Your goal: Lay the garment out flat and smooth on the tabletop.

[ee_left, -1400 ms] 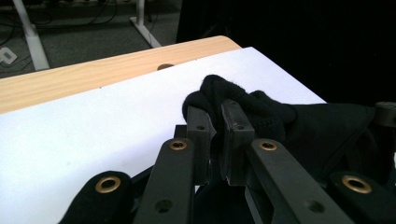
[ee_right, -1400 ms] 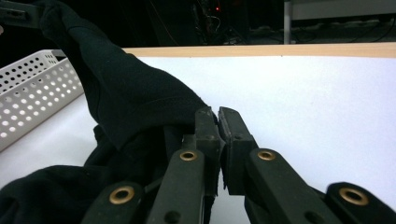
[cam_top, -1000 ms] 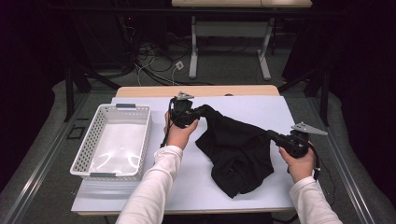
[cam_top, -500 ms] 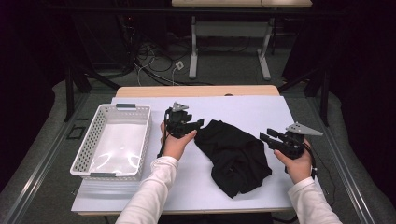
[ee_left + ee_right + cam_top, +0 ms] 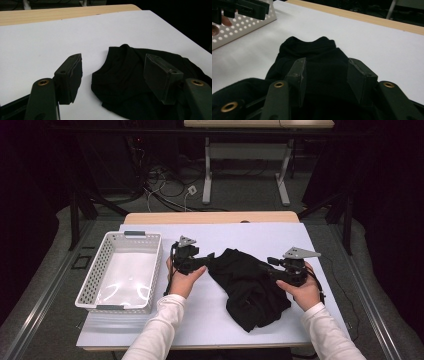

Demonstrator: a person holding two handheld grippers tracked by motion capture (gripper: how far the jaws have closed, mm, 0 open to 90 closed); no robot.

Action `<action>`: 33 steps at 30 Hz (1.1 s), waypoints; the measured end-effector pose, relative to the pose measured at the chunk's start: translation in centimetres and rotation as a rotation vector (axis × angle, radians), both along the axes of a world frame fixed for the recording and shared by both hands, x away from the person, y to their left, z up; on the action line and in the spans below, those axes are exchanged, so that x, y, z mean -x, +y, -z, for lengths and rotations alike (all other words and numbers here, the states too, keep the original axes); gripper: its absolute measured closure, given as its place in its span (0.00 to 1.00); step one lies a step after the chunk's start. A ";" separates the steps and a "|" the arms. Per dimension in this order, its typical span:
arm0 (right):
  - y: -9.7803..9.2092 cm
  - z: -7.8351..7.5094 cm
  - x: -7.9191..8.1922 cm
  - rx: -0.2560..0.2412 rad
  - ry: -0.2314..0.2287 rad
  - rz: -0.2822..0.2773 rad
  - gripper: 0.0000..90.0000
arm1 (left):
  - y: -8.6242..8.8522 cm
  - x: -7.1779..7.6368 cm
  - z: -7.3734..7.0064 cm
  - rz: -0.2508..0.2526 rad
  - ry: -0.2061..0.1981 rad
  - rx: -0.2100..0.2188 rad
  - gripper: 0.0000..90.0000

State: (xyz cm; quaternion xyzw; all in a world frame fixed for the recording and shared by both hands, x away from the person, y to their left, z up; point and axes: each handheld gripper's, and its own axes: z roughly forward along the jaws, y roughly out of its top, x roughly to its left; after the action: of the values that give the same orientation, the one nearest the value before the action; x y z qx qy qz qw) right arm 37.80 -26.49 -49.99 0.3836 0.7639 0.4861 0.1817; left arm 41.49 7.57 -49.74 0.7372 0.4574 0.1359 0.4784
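White sheeting covers the wooden table (image 5: 150,320), with dark floor and cable clutter beyond its far edge. A crumpled black cloth garment (image 5: 250,290) lies near the middle of the sheet, and a white perforated plastic basket (image 5: 95,285) stands well apart at its left, holding nothing.

The left gripper (image 5: 200,261) sits just beside the garment's left edge, jaws spread wide with nothing between them. The right gripper (image 5: 272,265) reaches over the garment's right side, its jaws also apart and not clamped on fabric. The step in hand looks like taking hold of the cloth at two points, likely to spread or fold it. The next move would call for each claw to settle on an edge and close on a single layer rather than a bunch.

From the left gripper view, a rounded fold at the garment's near corner (image 5: 117,75) shows plainly, lying between the open jaws but lower. From the right gripper view, two soft humps at the cloth's far end (image 5: 312,47) and the basket's holed wall (image 5: 242,25) appear, details too small from above.
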 end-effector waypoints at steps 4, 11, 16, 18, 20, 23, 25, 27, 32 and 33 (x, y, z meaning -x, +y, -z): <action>1.7 -0.4 -0.6 0.032 0.014 -0.036 0.52 | 0.1 0.4 0.1 0.006 -0.002 0.006 0.34; 5.0 -0.6 -1.8 0.081 0.051 -0.101 0.51 | 0.4 1.6 0.0 0.033 -0.014 0.008 0.32; 7.6 -0.4 -2.5 0.138 0.064 -0.150 0.51 | 0.9 2.3 0.1 0.039 -0.019 0.022 0.32; 8.3 -0.1 -2.8 0.160 0.078 -0.164 0.52 | 1.0 2.4 0.1 0.039 -0.019 0.028 0.32; 8.6 0.2 -3.2 0.180 0.104 -0.172 0.55 | 1.2 2.5 0.1 0.041 -0.022 0.030 0.32; 8.8 0.8 -3.5 0.194 0.141 -0.183 0.58 | 1.3 2.6 0.2 0.037 -0.017 0.036 0.32; 8.8 1.0 -3.6 0.205 0.173 -0.184 0.59 | 1.4 2.5 0.3 0.036 -0.013 0.032 0.32; 8.7 1.2 -3.7 0.210 0.190 -0.190 0.65 | 1.4 2.5 0.3 0.032 -0.013 0.034 0.32; 8.3 1.3 -3.9 0.235 0.229 -0.194 0.88 | 1.2 2.4 0.4 0.035 -0.014 0.030 0.32; 8.2 1.3 -4.0 0.238 0.228 -0.195 0.91 | 1.1 2.4 0.5 0.032 -0.012 0.030 0.32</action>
State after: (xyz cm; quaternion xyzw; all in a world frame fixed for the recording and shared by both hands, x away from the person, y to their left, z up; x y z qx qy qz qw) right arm 41.76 -18.27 -51.27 0.3360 0.8653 0.3609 0.0903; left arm 39.10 8.67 -50.22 0.7362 0.4445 0.1257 0.4945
